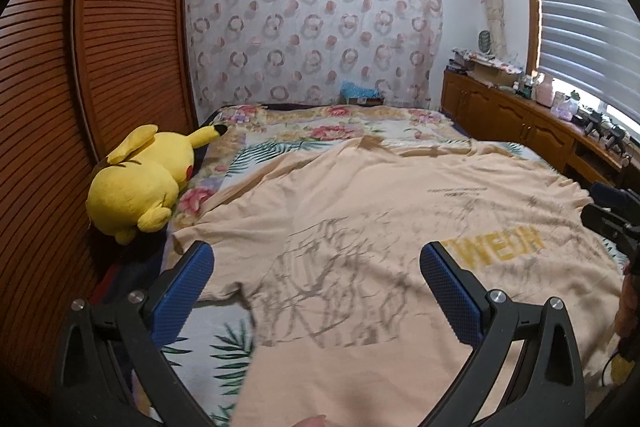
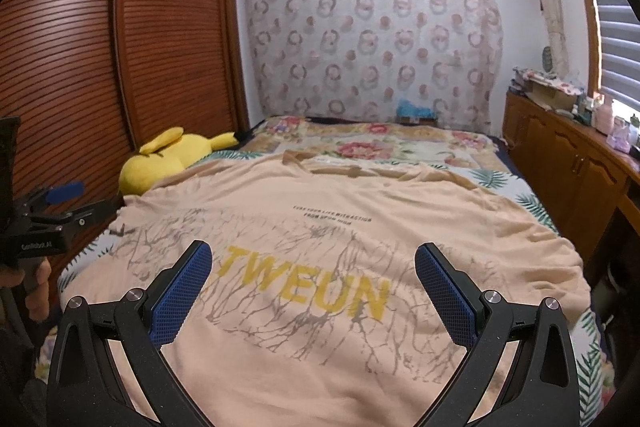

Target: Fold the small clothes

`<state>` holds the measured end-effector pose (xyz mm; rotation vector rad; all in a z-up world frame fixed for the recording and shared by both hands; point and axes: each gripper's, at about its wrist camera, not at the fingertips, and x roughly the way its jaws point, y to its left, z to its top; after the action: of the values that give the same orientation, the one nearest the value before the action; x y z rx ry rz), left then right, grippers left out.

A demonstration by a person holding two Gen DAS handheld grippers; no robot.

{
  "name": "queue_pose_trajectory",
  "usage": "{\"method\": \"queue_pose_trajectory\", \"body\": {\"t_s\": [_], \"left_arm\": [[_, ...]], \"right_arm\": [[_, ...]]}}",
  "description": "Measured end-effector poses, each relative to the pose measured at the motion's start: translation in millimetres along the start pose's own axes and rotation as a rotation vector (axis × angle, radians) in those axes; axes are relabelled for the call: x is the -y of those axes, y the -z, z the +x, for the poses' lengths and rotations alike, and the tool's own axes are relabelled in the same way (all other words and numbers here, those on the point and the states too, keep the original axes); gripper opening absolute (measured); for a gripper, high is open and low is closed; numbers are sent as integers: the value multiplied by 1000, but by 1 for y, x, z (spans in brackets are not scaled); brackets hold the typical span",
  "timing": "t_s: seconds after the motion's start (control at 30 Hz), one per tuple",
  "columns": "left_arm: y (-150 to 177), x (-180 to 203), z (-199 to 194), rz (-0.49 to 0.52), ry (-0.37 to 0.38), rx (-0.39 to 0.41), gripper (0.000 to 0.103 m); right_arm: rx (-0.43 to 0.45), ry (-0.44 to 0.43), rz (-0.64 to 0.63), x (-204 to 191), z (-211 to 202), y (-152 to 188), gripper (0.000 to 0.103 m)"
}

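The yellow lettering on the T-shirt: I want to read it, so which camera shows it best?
The right wrist view: the yellow lettering sits centred between the open fingers and reads TWEUN. In the left wrist view the lettering lies far right, blurred, skewed and only partly legible.

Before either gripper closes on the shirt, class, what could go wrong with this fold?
1. The peach cotton T-shirt with yellow lettering lies on a floral bedspread; open jaws pressing down may pinch both layers.
2. The shirt is wrinkled near its right edge, so creases could get folded in.
3. The yellow plush toy sits close to the shirt's left side, so a sweeping left gripper might knock it.
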<state>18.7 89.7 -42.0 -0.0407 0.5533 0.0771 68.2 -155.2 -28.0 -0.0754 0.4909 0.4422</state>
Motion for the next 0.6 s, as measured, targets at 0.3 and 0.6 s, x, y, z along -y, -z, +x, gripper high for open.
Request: {"method": "queue_pose_trajectory", "body": {"t_s": [0.3,0.6], "left_arm": [[5,-34,22,7,-22,-59,103],[-3,-75,51,15,0,-119,102]], "right_arm": [[-50,-45,-47,-9,32,-3,103],[-127,-112,-92,-17,74,-15,103]]}}
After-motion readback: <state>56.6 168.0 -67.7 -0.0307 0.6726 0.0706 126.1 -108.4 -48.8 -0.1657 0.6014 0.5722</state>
